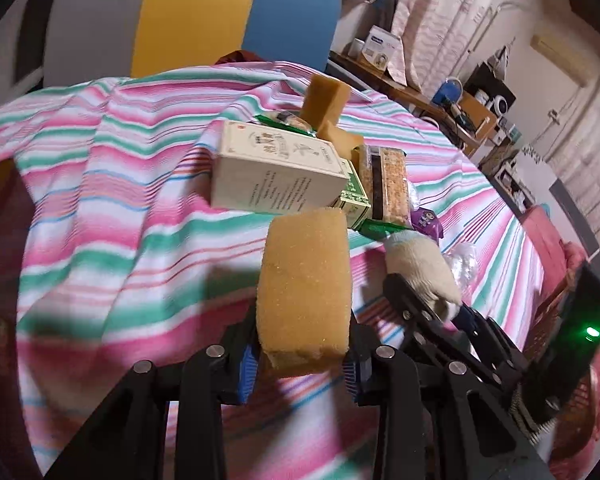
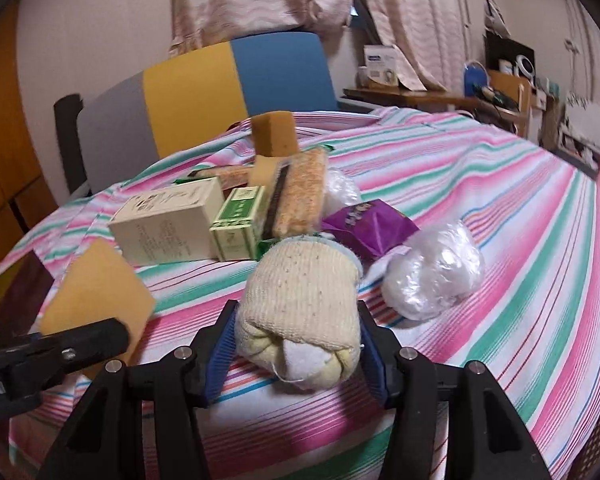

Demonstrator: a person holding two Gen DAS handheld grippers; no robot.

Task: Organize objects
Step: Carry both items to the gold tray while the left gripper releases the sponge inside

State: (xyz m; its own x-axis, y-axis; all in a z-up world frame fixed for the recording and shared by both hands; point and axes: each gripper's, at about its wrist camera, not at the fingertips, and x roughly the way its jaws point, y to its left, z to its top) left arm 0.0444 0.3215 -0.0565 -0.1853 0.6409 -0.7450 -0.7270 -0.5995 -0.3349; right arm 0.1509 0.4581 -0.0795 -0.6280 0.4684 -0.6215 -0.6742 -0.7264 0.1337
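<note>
My left gripper is shut on a yellow sponge and holds it above the striped cloth; the sponge also shows in the right wrist view. My right gripper is shut on a rolled cream sock, which also shows in the left wrist view. Ahead lies a pile: a cream box, a green box, a wrapped snack bar, two more sponges, a purple packet and a clear plastic bundle.
The pile lies on a table under a pink, green and white striped cloth. A grey, yellow and blue chair stands behind it. A cluttered wooden desk and curtains are at the far right.
</note>
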